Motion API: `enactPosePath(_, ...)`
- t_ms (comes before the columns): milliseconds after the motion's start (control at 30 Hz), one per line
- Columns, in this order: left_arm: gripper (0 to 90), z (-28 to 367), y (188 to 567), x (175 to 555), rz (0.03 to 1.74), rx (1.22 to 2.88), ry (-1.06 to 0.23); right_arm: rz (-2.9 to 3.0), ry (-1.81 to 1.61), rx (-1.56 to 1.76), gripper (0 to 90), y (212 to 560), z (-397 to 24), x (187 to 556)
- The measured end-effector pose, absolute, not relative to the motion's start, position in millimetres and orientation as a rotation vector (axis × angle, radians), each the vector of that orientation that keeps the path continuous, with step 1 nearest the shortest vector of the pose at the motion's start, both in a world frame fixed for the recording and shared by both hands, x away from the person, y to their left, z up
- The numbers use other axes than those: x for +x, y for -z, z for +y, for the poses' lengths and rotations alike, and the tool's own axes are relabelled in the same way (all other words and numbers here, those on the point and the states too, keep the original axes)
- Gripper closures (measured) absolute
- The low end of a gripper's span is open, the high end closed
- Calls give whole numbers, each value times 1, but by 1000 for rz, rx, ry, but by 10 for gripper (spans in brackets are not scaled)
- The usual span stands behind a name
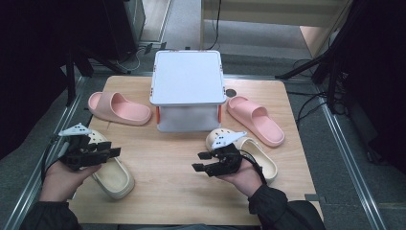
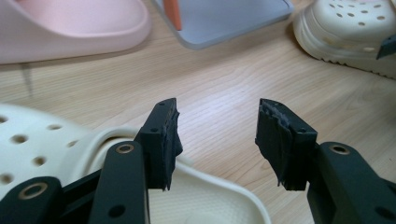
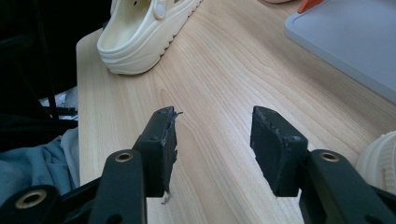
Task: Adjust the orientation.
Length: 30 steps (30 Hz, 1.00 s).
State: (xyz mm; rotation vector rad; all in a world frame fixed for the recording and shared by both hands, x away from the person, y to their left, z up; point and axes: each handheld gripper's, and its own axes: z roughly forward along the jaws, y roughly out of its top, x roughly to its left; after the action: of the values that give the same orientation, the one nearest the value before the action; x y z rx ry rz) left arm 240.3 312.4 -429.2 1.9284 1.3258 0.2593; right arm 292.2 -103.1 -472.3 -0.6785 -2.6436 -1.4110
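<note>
Both grippers are held wide open and empty, left gripper (image 1: 111, 152) over the left cream clog (image 1: 112, 173), right gripper (image 1: 201, 161) partly hiding the right cream clog (image 1: 261, 160).

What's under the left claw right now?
The cream perforated foam clog lies under the open left claw, which hides its toe part in the high view; nothing sits between the jaws.

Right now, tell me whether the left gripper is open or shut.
Open. The left gripper has its jaws standing apart with bare table between them, above the cream clog.
</note>
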Motion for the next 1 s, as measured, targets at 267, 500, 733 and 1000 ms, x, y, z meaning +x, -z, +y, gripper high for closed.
enactPosePath(267,481,339,428,234,1387,1904,-296,-2641,1395,-666,517,473,-99,295)
enactPosePath(500,484,357,439,240,1415,1877,-288,-2649,1380,-655,518,474,-96,295)
enactPosePath(733,480,365,455,249,1453,1903,-301,-2657,1384,-667,531,473,-98,295)
enactPosePath(1000,507,359,467,251,1436,1946,-371,-2666,1368,-668,531,474,-96,294)
